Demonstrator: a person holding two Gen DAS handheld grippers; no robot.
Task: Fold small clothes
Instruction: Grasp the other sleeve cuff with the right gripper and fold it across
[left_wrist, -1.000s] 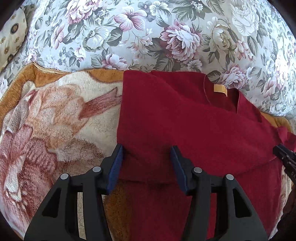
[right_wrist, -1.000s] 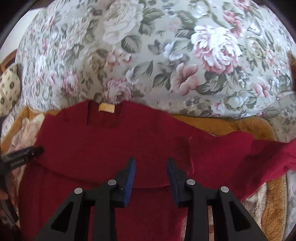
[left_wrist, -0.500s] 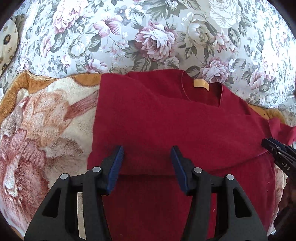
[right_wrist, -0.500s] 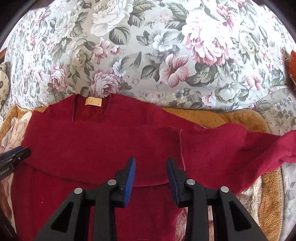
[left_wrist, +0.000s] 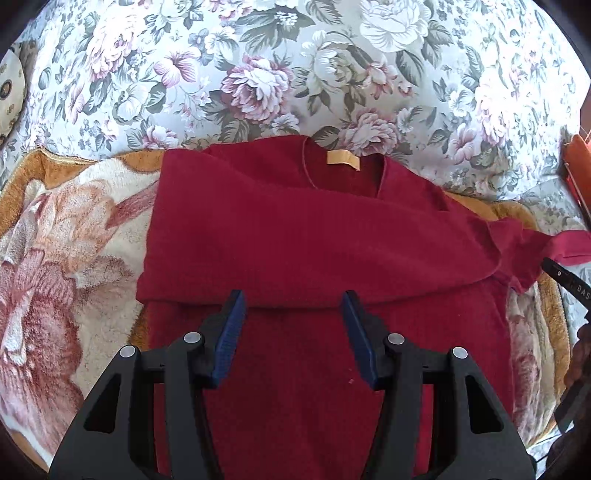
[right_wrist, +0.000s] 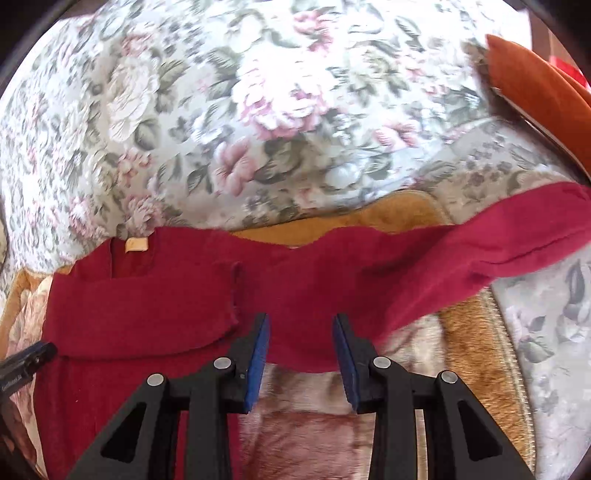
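Observation:
A dark red sweater lies flat on a plush blanket, with a yellow label at its neck. One sleeve is folded across the chest. My left gripper hovers open over the lower edge of that fold, nothing pressed between its blue pads. In the right wrist view the same sweater shows at the left, and its other sleeve stretches out to the right. My right gripper stands open above that sleeve's lower edge near the shoulder. The left gripper's fingertip pokes in at the left edge.
The blanket, beige with an orange border, covers a seat with a floral cover. An orange cushion leans at the far right. A patterned cushion sits at the far left.
Both grippers have slid to the right. The left went from the fold's left corner to its middle. The right left the sweater's body and now hangs over the outstretched sleeve.

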